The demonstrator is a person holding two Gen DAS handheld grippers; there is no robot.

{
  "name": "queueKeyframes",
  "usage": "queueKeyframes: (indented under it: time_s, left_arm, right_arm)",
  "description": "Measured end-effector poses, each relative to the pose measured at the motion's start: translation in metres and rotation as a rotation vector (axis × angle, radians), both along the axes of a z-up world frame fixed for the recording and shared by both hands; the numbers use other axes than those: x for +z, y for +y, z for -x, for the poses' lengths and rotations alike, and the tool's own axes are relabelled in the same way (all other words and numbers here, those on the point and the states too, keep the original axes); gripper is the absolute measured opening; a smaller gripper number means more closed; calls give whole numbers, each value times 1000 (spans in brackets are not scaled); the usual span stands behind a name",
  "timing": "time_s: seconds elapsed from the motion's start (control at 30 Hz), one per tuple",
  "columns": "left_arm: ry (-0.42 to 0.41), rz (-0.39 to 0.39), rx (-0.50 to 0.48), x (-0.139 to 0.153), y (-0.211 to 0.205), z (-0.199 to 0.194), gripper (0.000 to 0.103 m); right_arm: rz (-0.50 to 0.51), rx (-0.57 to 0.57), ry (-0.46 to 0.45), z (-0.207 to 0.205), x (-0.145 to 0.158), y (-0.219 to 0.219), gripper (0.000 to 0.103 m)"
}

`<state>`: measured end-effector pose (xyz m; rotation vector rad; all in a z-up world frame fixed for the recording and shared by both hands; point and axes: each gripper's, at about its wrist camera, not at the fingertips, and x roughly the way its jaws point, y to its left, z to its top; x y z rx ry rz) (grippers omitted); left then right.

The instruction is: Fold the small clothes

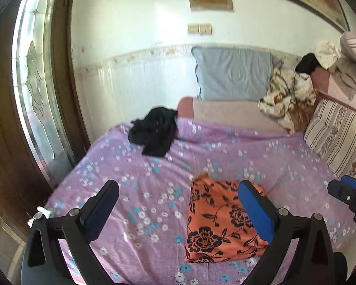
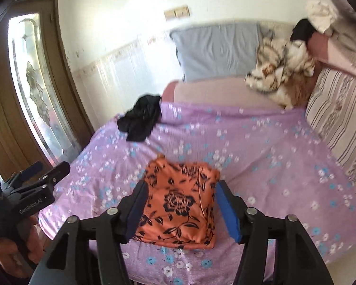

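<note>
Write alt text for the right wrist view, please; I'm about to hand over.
A folded orange floral garment lies on a purple flowered bedsheet, seen between the right gripper's open fingers, which do not press on it. A crumpled black garment lies farther back; the left gripper shows at the left edge.

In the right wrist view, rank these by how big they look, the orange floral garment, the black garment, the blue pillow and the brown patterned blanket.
1. blue pillow
2. orange floral garment, though its nearness to the camera inflates it
3. brown patterned blanket
4. black garment
</note>
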<state>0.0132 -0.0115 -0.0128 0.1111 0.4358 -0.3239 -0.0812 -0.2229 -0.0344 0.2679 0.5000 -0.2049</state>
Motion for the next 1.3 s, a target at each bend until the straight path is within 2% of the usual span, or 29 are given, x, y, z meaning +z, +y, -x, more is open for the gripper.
queueKeyframes:
  time_s: [0.23,0.5,0.9,1.3]
  left_arm:
    - [-41,24,63,31,18,27,103]
    - [-67,26,96,50,34,51,103]
    - [-145,43,89,73,47,75,103]
    - [-160,41,69,78,49,84,103]
  right_arm:
    - [56,-2,-40,30,29,26,68]
    - [88,11,-91,55,50,43,69]
    - [98,58,-95,54,51,63,69]
    - [128,57,-84,55,55,76,69]
